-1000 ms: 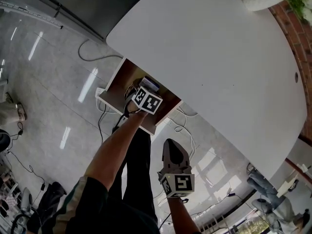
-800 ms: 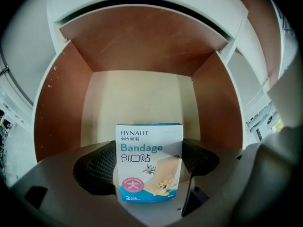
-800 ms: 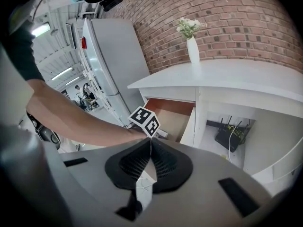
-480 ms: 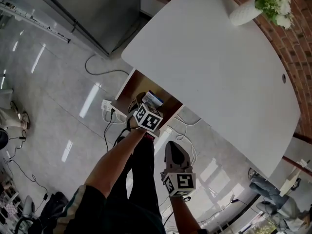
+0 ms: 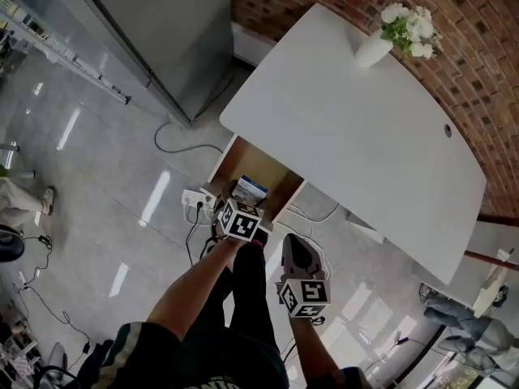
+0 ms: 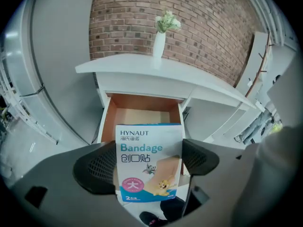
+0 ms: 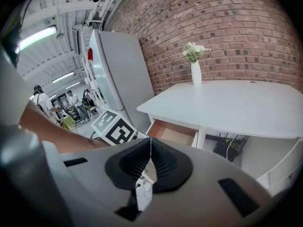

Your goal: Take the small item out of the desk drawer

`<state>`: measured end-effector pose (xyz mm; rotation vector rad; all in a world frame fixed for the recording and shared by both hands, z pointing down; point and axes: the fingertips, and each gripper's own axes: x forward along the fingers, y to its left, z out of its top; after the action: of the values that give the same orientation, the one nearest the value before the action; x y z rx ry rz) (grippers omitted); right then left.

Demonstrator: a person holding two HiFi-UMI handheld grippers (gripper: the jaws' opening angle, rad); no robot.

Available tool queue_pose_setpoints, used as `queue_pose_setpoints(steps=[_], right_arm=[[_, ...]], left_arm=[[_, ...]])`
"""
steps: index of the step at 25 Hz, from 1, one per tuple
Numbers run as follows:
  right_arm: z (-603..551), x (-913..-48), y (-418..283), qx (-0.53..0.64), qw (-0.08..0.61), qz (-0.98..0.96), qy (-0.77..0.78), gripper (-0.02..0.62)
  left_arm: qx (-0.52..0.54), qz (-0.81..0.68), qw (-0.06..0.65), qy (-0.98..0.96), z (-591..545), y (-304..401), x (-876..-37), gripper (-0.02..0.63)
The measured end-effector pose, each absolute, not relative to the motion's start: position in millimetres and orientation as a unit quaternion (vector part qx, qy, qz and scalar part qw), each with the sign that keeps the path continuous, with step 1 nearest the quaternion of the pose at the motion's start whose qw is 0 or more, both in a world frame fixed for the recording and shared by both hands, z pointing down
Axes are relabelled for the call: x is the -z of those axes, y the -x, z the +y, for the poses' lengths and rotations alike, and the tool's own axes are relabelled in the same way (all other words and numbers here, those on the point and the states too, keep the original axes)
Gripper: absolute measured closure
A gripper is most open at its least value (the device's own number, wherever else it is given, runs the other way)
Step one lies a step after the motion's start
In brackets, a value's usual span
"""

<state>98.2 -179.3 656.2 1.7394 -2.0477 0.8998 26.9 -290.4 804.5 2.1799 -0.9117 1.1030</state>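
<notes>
My left gripper [image 6: 147, 163] is shut on a small white and blue bandage box [image 6: 149, 148], which stands upright between the two dark pads. In the head view the left gripper [image 5: 243, 201] holds the box [image 5: 250, 190] just in front of the open wooden drawer [image 5: 247, 159] under the white desk [image 5: 357, 128]. The drawer [image 6: 142, 115] looks bare inside from the left gripper view. My right gripper [image 5: 296, 254] hangs lower and nearer to me, shut with nothing in it; its pads [image 7: 165, 164] press together.
A white vase of flowers [image 5: 375, 49] stands at the desk's far edge by the brick wall [image 5: 454, 23]. A power strip with cables [image 5: 195, 199] lies on the floor left of the drawer. A tall grey cabinet [image 5: 162, 31] stands to the left.
My left gripper has drawn back out of the drawer toward me with the box in it. The view has pulled back from the desk. The right gripper has hardly moved.
</notes>
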Motion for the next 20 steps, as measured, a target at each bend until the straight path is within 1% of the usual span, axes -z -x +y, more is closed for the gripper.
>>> queue_pose_setpoints(steps=[3, 9, 20], right_arm=[[-177, -640, -93, -0.304, 0.153, -0.721, -0.603, 0.571], [-175, -604, -83, -0.262, 0.169, -0.741, -0.594, 0.571], [-164, -564, -56, -0.241, 0.163, -0.765, -0.575, 0.571]], left_arm=[[-0.400, -0.338, 0.255, -0.813, -279, -22, -778, 0.167], [-0.397, -0.315, 0.202, -0.838, -259, -11, -723, 0.167], [-0.382, -0.311, 0.170, -0.853, -237, 19, -656, 0.167]])
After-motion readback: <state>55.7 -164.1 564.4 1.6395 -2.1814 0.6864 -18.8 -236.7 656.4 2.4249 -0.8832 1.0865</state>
